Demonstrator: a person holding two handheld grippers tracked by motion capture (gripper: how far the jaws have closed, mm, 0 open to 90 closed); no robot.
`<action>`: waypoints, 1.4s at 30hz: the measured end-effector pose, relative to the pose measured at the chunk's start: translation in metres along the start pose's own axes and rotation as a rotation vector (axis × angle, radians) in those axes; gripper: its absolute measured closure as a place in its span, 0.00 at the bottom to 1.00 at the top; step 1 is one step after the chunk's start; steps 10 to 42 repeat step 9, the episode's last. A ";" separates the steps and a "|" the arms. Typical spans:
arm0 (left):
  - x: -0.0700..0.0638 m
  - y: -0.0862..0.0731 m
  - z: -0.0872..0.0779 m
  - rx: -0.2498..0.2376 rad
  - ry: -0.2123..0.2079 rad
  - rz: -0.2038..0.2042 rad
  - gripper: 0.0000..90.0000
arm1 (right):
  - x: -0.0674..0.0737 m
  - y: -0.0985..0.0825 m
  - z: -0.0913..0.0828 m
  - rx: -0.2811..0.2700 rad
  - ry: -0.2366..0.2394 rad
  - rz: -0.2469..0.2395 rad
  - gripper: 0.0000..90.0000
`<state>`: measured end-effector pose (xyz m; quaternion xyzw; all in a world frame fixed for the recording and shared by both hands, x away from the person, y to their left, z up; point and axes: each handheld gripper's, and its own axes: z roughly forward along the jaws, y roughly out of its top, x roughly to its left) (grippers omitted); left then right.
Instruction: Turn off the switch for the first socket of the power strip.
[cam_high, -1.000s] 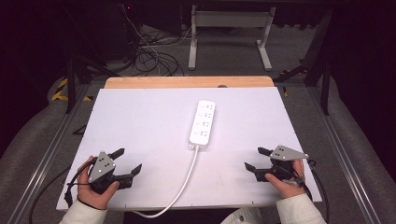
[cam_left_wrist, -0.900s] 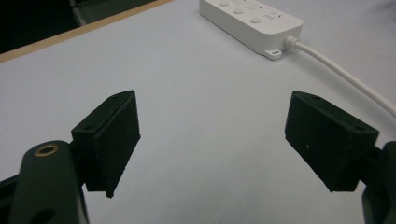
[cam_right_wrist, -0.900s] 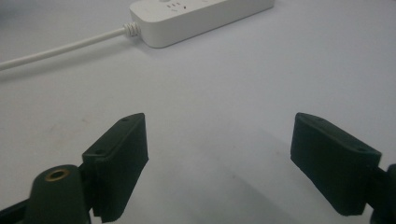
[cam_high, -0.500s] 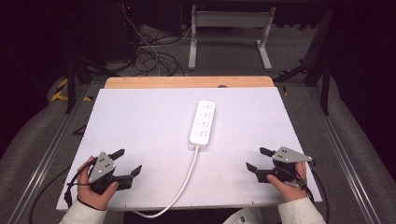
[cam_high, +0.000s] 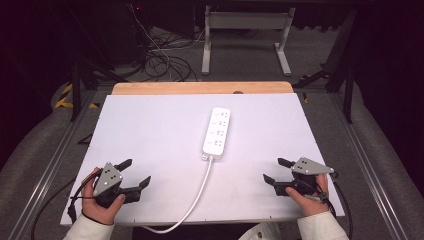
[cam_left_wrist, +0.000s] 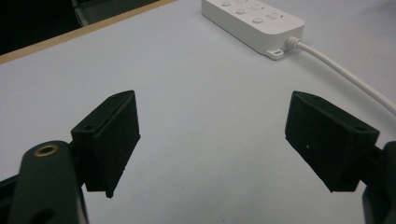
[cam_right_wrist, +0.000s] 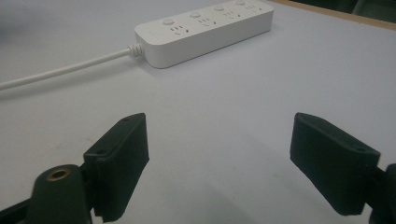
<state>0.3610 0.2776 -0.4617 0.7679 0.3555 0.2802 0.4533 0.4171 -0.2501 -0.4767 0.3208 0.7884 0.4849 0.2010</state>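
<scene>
The white table (cam_high: 150, 130) carries a white power strip (cam_high: 217, 131) lying flat at its middle, toward the far edge, its cord (cam_high: 192, 200) trailing off the near edge. The cord looks like the risk: a gripper that snags it could drag or twist the strip. The left gripper (cam_high: 134, 172) and right gripper (cam_high: 276, 170) sit near the front corners, well apart from the strip. Both have their jaws spread wide, holding and touching nothing.

Black tongs (cam_high: 134, 173), grey three-cornered plates, white sleeves (cam_high: 90, 230)
</scene>
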 end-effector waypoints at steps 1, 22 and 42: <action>0.000 0.000 0.000 -0.001 0.001 0.000 0.20 | 0.000 0.000 0.000 -0.002 0.001 0.001 0.22; 0.000 -0.001 0.001 0.004 0.004 0.002 0.19 | 0.000 0.000 0.000 -0.005 0.006 0.002 0.22; 0.000 -0.001 0.001 0.004 0.004 0.002 0.19 | 0.000 0.000 0.000 -0.005 0.006 0.002 0.22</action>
